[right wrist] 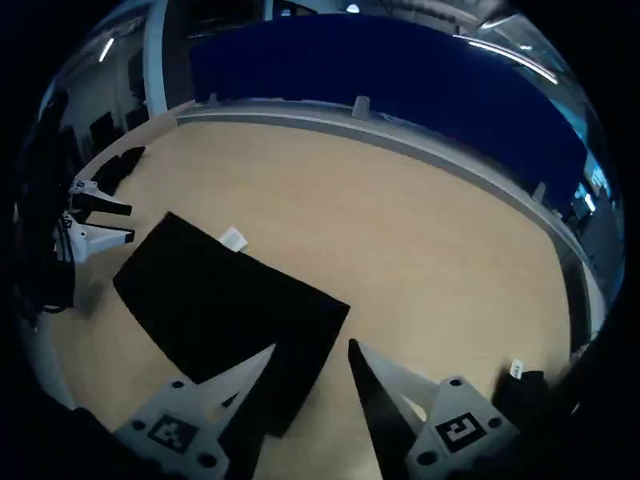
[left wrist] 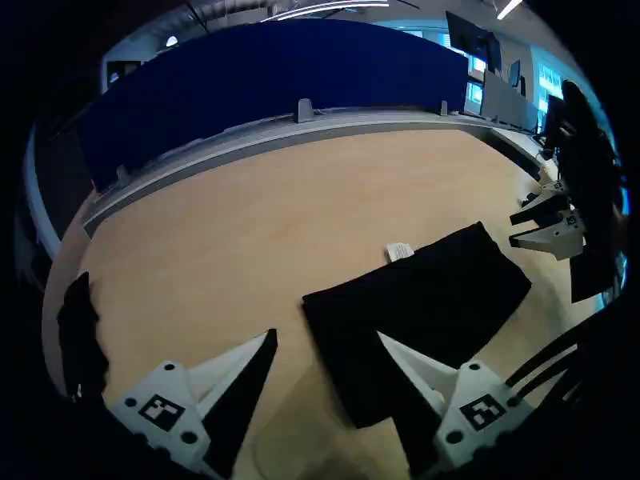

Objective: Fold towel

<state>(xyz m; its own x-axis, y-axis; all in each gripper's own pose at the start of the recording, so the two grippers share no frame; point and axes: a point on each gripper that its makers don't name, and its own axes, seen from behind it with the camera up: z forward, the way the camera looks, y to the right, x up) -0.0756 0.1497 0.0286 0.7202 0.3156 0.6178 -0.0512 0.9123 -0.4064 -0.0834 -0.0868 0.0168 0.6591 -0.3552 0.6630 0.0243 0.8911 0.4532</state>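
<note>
A flat black rectangular cloth towel point(left wrist: 424, 312) point(right wrist: 224, 304) lies on the light wooden tabletop point(left wrist: 280, 216), at 4 o'clock in the left gripper view, with a white tag point(left wrist: 398, 251) at its 12 o'clock edge. The left tongs point(left wrist: 326, 334) and right tongs point(right wrist: 312, 346) are spread open and empty.

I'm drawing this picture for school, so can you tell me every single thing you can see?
towel: one, black, flat on the table before both grippers
tag: one, white, at the towel's far edge
table: one, light wood
partition: one, dark blue, along the table's far side
dark bundles, maybe cloth: two, black, one near each table end
left gripper: one, white and black, open, empty
right gripper: one, white and black, open, empty
</note>
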